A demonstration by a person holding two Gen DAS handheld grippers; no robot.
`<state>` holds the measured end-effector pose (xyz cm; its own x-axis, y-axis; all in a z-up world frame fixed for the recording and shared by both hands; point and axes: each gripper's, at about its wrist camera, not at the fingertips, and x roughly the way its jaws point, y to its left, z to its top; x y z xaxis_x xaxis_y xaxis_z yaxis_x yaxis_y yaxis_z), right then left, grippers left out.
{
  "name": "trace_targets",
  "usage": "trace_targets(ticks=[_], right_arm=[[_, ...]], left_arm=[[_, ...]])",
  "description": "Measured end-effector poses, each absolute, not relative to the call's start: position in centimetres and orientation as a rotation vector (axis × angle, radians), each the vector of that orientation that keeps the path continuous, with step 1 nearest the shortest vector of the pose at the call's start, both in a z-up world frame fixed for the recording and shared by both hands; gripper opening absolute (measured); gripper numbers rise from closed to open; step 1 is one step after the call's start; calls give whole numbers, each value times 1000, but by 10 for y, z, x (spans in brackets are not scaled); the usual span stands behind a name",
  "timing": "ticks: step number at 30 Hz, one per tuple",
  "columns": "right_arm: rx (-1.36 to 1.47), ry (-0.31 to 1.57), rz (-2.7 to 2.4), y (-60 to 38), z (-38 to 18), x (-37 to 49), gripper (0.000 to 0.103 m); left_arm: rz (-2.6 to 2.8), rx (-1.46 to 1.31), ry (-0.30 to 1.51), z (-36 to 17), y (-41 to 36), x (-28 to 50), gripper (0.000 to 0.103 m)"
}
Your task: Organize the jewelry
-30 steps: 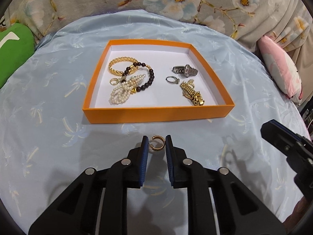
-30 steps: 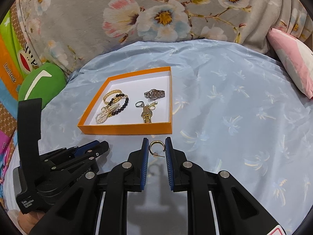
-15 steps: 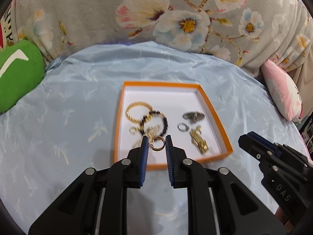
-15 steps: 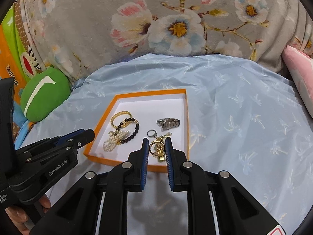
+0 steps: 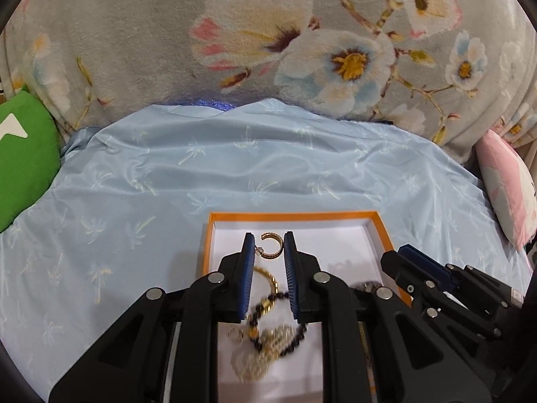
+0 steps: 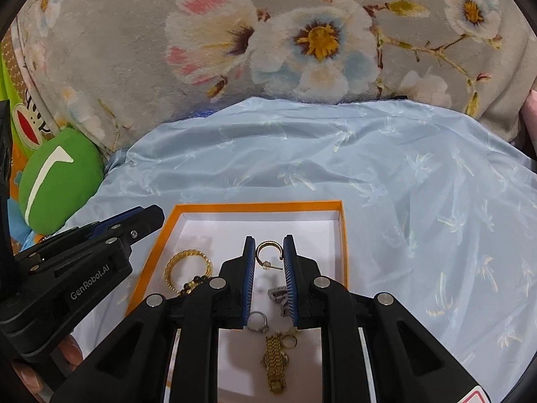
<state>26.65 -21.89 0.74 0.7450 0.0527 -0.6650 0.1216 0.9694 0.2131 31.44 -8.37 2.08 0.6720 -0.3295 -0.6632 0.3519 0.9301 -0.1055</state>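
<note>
Floral plush backrest (image 5: 268,50) behind, pale blue satin sheet (image 5: 167,184) as the work surface, green cushion (image 5: 23,164) at its left edge, pink pillow (image 5: 506,184) at its right edge. Orange tray (image 5: 292,215) w/ white floor sits on the sheet, near its front edge.

Left gripper (image 5: 267,252): narrow, pinching a gold ribbed cuff earring (image 5: 271,245) by its sides, hanging over the tray's far left part. Right gripper (image 6: 267,255): also narrow, pinching a gold hoop earring (image 6: 268,248) w/ post sticking out sideways, over the tray's far right part.

Risks, as I judge them:
- Both earrings tiny, held only at the pad tips; any twist and one pops out, could skid over the tray rim onto slick satin.
- Dropped from height they may bounce or land tangled in the pieces below.
- Grippers are close together; a bump btw them could knock a piece loose.
- Thin hoop post could bend under squeeze.

View diffs: left wrist view shows the pearl strand (image 5: 265,352) & dark bead bracelet (image 5: 295,336) under its fingers, blurred; right gripper body at its right edge. Right wrist view shows the gold twisted bangle (image 6: 188,268), silver ring (image 6: 257,320), gold link chain (image 6: 275,362), part of a silver watch (image 6: 278,297), plus the left gripper's body.
</note>
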Motion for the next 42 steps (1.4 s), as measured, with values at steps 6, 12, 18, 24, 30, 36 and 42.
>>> trace_targets(ticks=[6,12,18,24,30,36,42], right_arm=[[243,760,-48,-223,-9,292,16],[232,768,-50,-222,-17,297,16],[244,754,-71,-225,-18,292,19],[240,728,-76,-225,-11,275,21],[234,702,-78,-217,2,238,22],[226,691,-78,-203,9,185,27],[211,691,-91,-189,7,130,28]], left_arm=[[-367,62,747,7,-98,338,17],[-352,81,759,-6,-105,347,18],[-308,94,757,-11,-104,347,42],[-282,111,731,-7,-101,332,47],[-270,115,707,6,-91,296,47],[-275,97,703,17,-71,248,47],[-258,93,719,16,-45,202,48]])
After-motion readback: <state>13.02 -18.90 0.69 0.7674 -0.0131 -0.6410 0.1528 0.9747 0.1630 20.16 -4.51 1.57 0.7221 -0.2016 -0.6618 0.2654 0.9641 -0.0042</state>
